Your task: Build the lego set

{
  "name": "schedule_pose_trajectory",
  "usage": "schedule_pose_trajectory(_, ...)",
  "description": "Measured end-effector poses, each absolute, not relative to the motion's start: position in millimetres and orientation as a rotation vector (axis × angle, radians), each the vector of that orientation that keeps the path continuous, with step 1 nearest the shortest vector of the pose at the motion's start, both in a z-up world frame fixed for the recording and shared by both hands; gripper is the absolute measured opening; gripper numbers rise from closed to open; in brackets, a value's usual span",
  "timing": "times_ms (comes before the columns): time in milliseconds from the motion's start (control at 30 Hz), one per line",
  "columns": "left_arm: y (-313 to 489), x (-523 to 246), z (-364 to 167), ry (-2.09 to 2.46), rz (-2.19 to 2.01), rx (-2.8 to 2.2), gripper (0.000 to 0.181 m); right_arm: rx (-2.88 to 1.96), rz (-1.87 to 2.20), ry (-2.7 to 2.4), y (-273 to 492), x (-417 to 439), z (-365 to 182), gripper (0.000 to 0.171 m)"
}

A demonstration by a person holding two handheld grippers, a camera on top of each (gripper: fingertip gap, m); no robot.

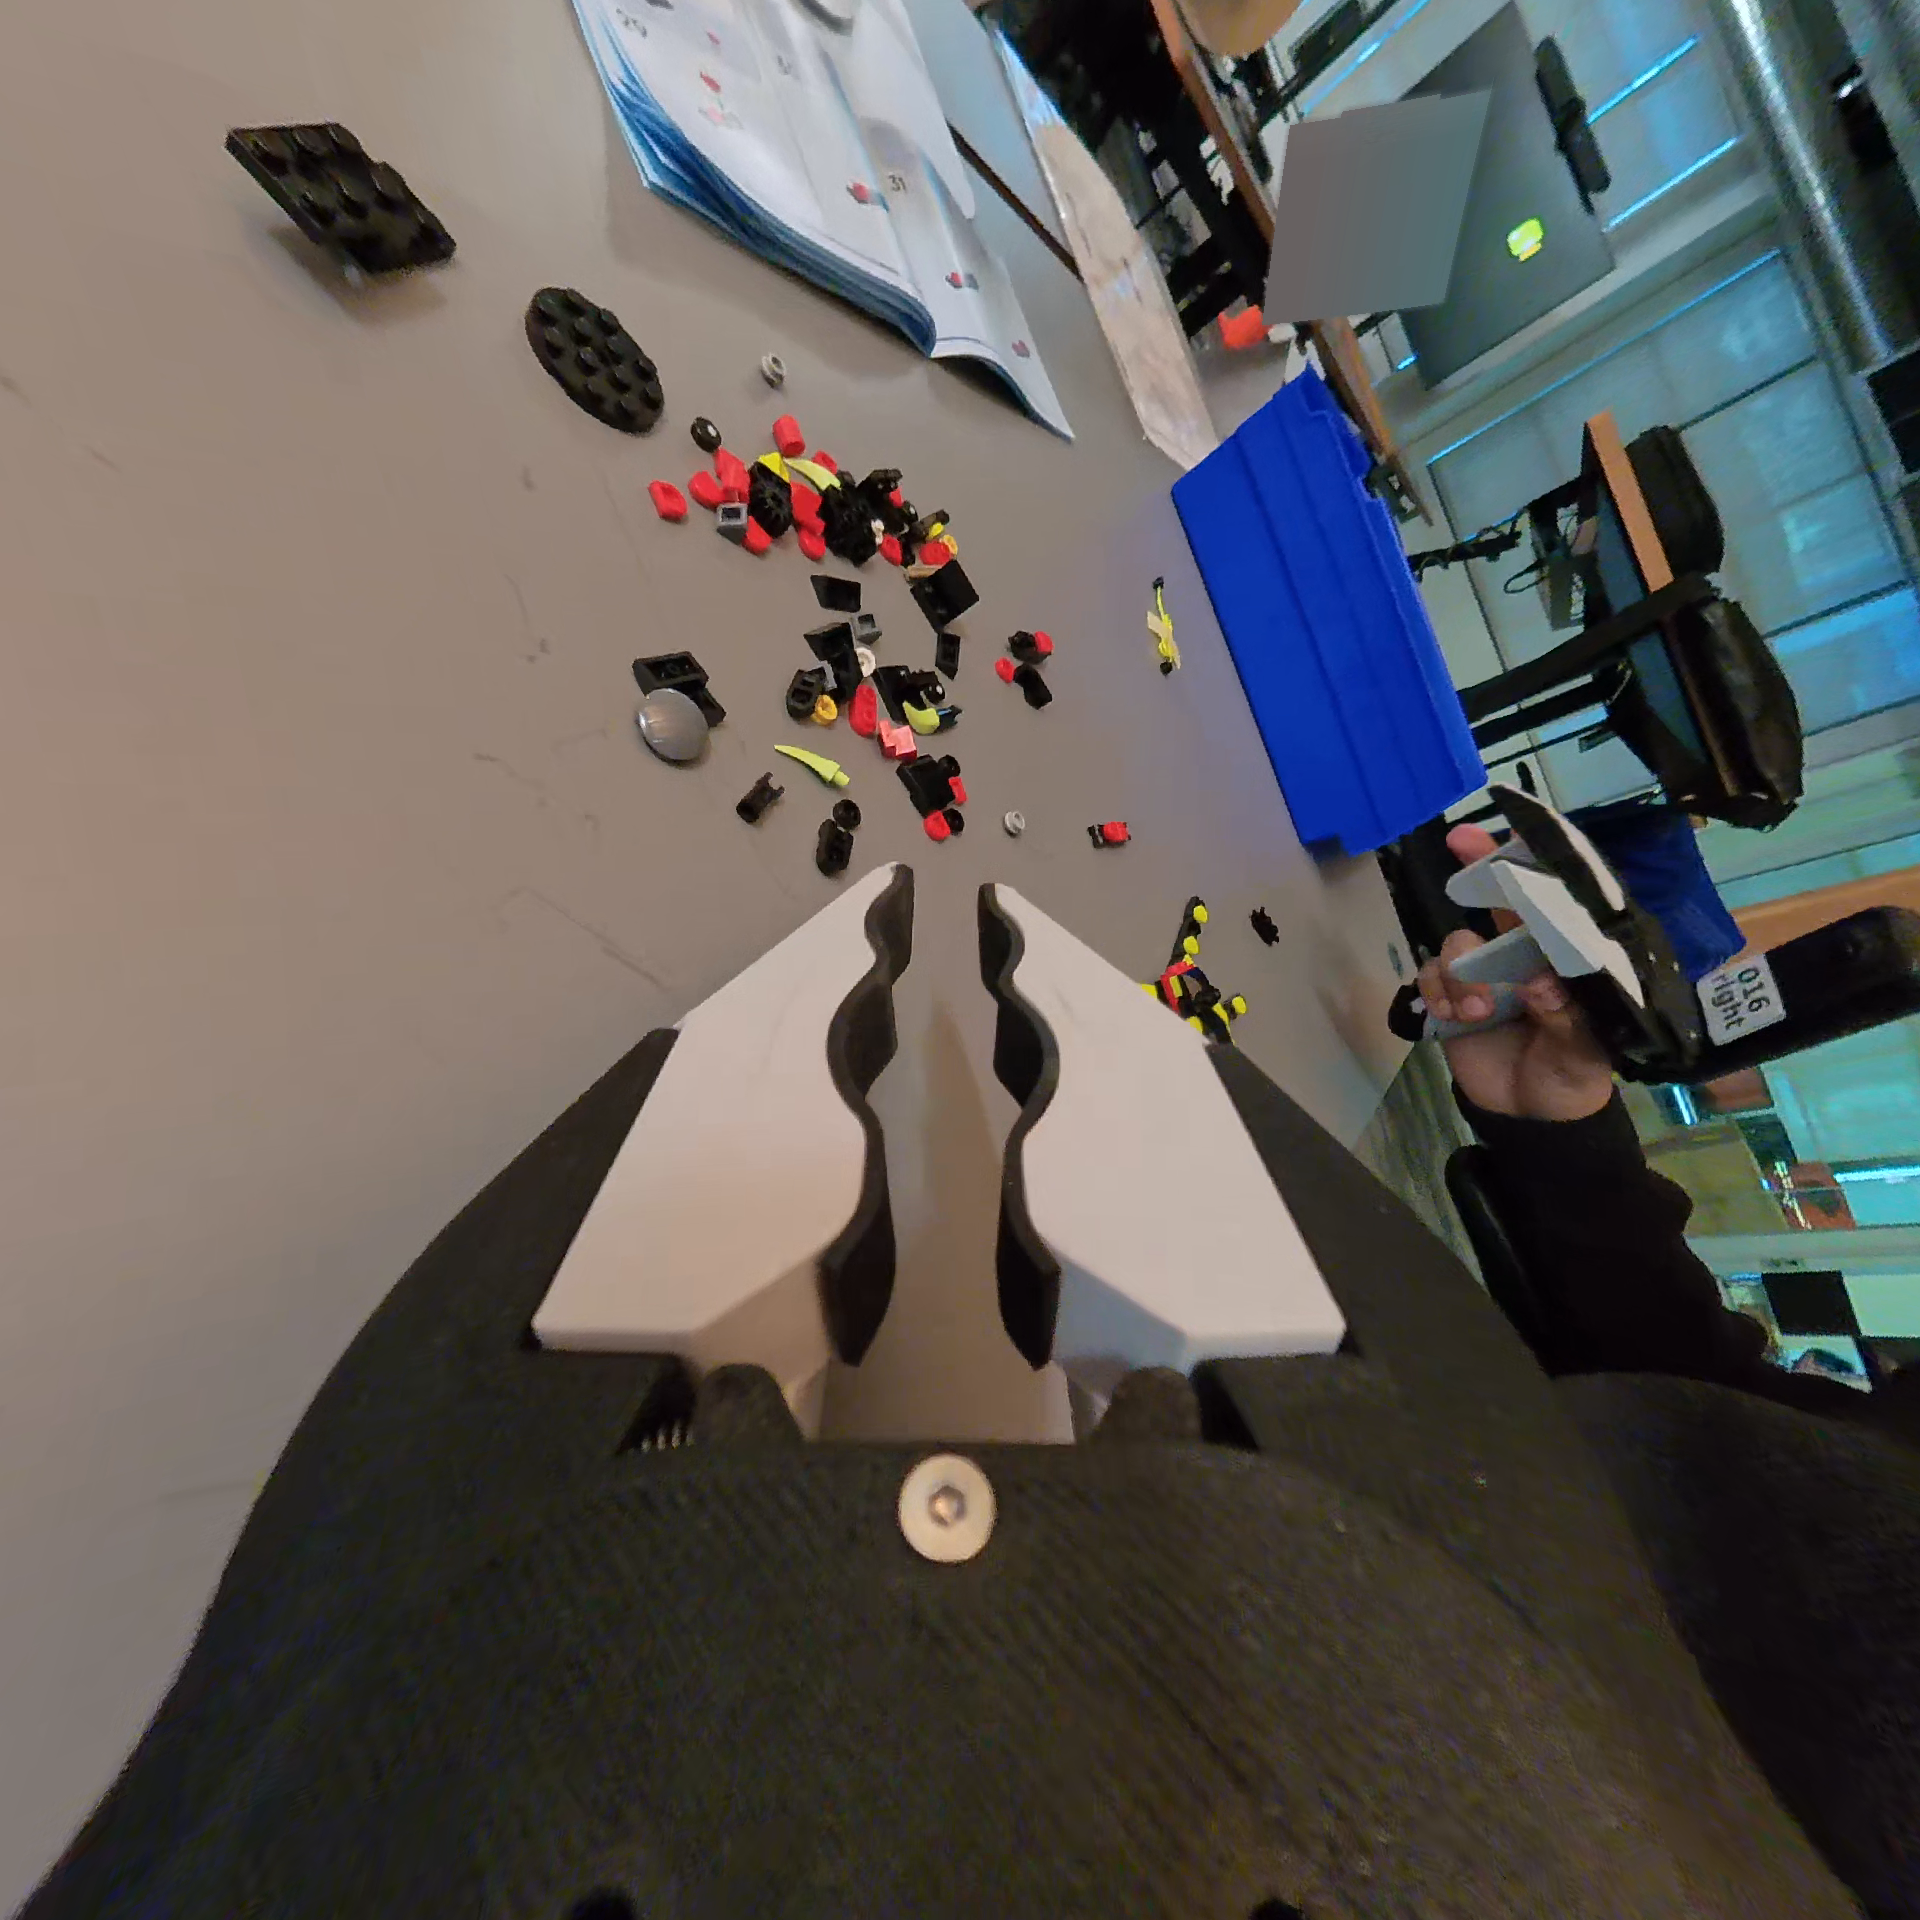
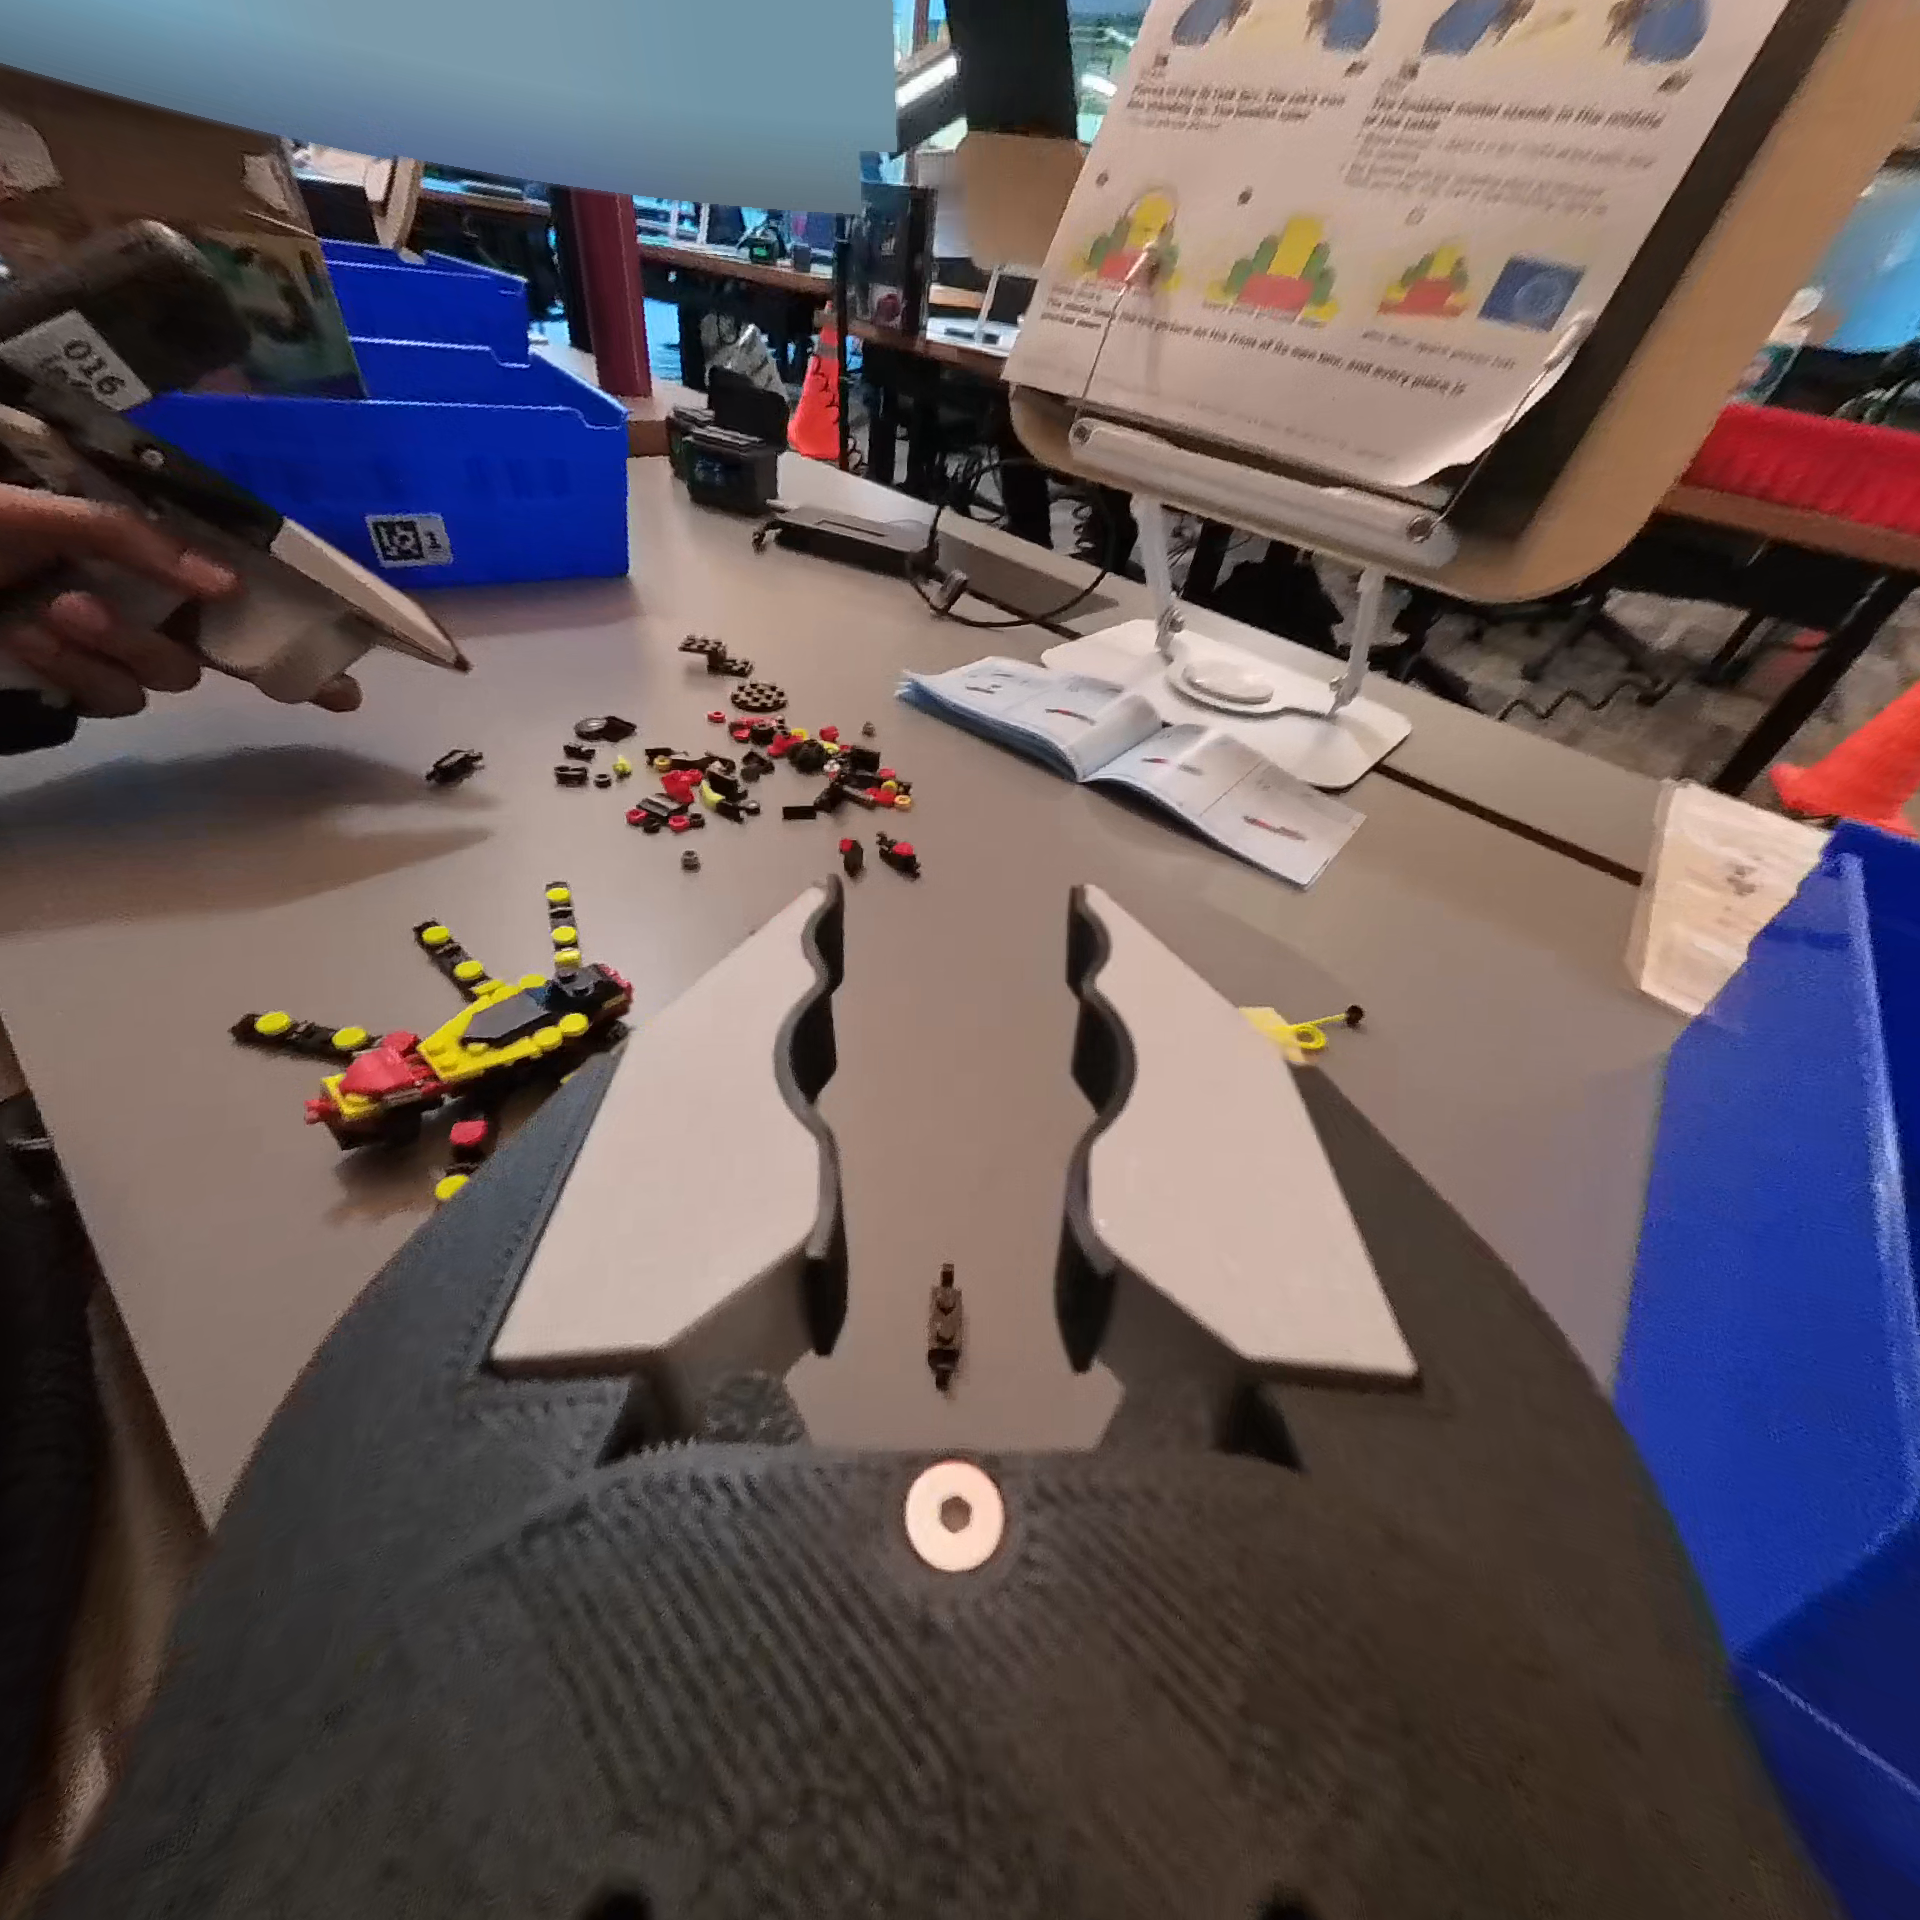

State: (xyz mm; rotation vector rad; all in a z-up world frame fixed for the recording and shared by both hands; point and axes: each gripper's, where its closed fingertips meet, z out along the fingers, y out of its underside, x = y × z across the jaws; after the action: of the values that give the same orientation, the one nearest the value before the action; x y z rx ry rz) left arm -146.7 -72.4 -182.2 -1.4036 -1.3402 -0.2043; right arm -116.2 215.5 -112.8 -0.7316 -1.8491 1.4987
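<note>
One lego model (image 2: 468, 1049), two grippers (both empty)

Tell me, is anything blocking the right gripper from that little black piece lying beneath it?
Nothing visible: the black piece lies on bare table in the open gap between the right gripper's fingers.

We see each gripper, left (image 1: 945, 894) and right (image 2: 954, 904), built alike: two pale grey wedge fingers (image 2: 686, 1132) faced with wavy black pads (image 1: 868, 1091), a ribbed black body, one silver hex screw (image 2: 954, 1515). We note a black sleeve (image 1: 1590, 1236).
</note>
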Motion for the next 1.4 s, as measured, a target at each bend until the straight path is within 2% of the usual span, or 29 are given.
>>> schedule_pose_trajectory(133, -77, -151, -174, -1.320, -0.127, -1.391, 0.019, -0.655, 1.300, -1.732, 227, -122, -110, 0.037)
schedule_pose_trajectory(267, -83, -155, -166, -1.231, 0.184, -1.538, 0.021, -0.636, 1.298, -1.813, 217, -119, -122, 0.022)
schedule_pose_trajectory(333, -83, -156, -166, -1.196, 0.304, -1.606, 0.028, -0.665, 1.279, -1.823, 222, -122, -127, 0.023)
schedule_pose_trajectory(467, -76, -155, -167, -1.129, 0.398, -1.679, 0.040, -0.696, 1.275, -1.847, 226, -124, -134, 0.012)
schedule_pose_trajectory(600, -73, -152, -165, -1.093, 0.398, -1.690, 0.042, -0.707, 1.301, -1.877, 222, -122, -138, 0.014)
schedule_pose_trajectory(667, -74, -152, -165, -1.102, 0.391, -1.679, 0.042, -0.716, 1.302, -1.919, 219, -121, -144, 0.024)
schedule_pose_trajectory(700, -75, -153, -165, -1.111, 0.396, -1.670, 0.049, -0.738, 1.308, -1.939, 217, -120, -149, 0.038)
schedule_pose_trajectory(767, -84, -161, -162, -1.166, 0.474, -1.622, 0.074, -0.814, 1.330, -2.008, 212, -119, -162, 0.079)
schedule_pose_trajectory(833, -94, -166, -162, -1.195, 0.584, -1.630, 0.088, -0.879, 1.305, -2.061, 211, -121, -172, 0.101)
schedule_pose_trajectory(867, -99, -168, -163, -1.211, 0.644, -1.641, 0.086, -0.897, 1.293, -2.068, 211, -122, -174, 0.109)
schedule_pose_trajectory(967, -105, -168, -164, -1.212, 0.774, -1.662, 0.068, -0.905, 1.307, -2.058, 211, -122, -173, 0.109)
schedule_pose_trajectory(1067, -103, -166, -162, -1.197, 0.796, -1.658, 0.061, -0.908, 1.303, -2.050, 215, -122, -171, 0.096)
schedule_pose_trajectory(1133, -101, -164, -162, -1.197, 0.763, -1.651, 0.058, -0.905, 1.321, -2.044, 215, -121, -169, 0.092)
schedule_pose_trajectory(1233, -95, -162, -156, -1.164, 0.732, -1.612, 0.042, -0.878, 1.327, -2.007, 215, -123, -162, 0.086)
schedule_pose_trajectory(1267, -91, -161, -152, -1.136, 0.722, -1.592, 0.043, -0.863, 1.332, -1.990, 215, -123, -160, 0.084)
schedule_pose_trajectory(1333, -87, -160, -150, -1.114, 0.722, -1.588, 0.039, -0.848, 1.366, -1.953, 212, -123, -153, 0.084)
schedule_pose_trajectory(1400, -88, -160, -152, -1.115, 0.738, -1.601, 0.036, -0.876, 1.435, -1.933, 208, -122, -149, 0.091)
